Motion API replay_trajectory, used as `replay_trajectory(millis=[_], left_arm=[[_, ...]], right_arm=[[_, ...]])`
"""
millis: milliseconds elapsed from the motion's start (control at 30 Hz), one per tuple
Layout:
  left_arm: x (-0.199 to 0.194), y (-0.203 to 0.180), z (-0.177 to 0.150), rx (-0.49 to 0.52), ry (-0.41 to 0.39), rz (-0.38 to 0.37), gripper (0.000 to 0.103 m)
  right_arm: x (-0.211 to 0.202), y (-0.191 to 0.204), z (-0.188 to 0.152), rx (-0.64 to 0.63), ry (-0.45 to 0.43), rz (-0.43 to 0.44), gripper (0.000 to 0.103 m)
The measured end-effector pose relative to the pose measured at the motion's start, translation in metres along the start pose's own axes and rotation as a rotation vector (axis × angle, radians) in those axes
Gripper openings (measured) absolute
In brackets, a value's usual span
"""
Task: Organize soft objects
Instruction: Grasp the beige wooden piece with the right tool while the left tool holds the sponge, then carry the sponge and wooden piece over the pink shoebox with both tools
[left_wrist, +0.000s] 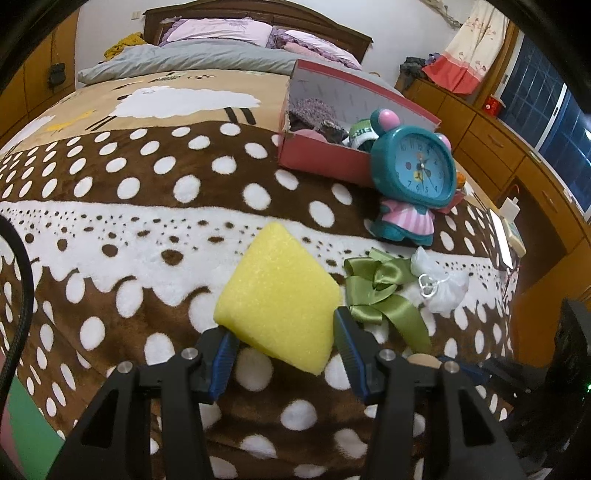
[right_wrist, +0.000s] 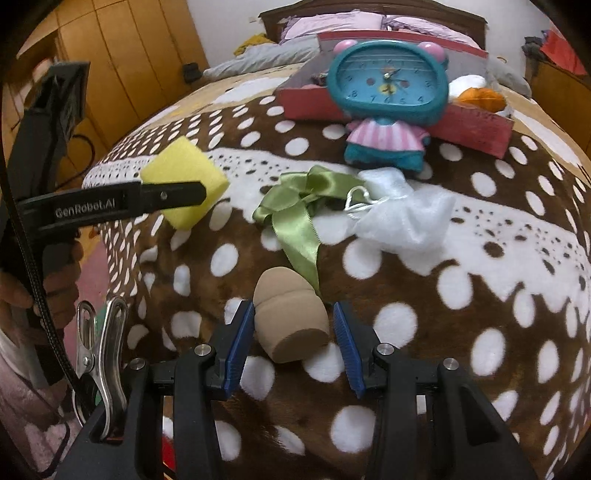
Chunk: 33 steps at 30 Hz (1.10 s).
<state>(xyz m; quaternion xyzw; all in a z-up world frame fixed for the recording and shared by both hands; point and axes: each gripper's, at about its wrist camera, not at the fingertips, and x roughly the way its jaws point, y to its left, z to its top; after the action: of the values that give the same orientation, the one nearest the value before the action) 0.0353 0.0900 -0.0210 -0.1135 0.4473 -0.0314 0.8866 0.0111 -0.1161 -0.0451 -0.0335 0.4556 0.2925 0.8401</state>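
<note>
A yellow foam sponge sits between the blue pads of my left gripper, which is shut on it just above the spotted blanket. From the right wrist view, that left gripper comes in from the left with the sponge in its fingers. A tan egg-shaped makeup sponge lies between the pads of my right gripper, which is closed on it low over the blanket. A green satin ribbon bow and a white gauze pouch lie on the blanket beyond.
A red cardboard box with soft items inside stands further up the bed. A teal mouse-shaped alarm clock stands in front of it. Wooden cabinets run along the right. A metal clip hangs by my right gripper.
</note>
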Motion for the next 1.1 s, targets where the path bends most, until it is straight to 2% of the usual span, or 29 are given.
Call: replay_trajectory(millis=[133, 500, 800, 1100], left_arm=[[-0.001, -0.002, 0.000, 0.004, -0.003, 0.000, 0.053], [-0.005, -0.010, 0.012, 0.025, -0.028, -0.013, 0.053], [-0.003, -0.019, 0.035, 0.041, -0.048, -0.028, 0.053], [0.000, -0.032, 0.073, 0.066, -0.079, -0.041, 0.053]], right_arm=[[-0.001, 0.002, -0.002, -0.012, -0.008, 0.018, 0.038], [-0.028, -0.009, 0.006, -0.004, -0.087, 0.002, 0.037], [-0.046, -0.032, 0.023, 0.014, -0.137, -0.030, 0.037], [-0.060, -0.054, 0.050, 0.024, -0.182, -0.059, 0.037]])
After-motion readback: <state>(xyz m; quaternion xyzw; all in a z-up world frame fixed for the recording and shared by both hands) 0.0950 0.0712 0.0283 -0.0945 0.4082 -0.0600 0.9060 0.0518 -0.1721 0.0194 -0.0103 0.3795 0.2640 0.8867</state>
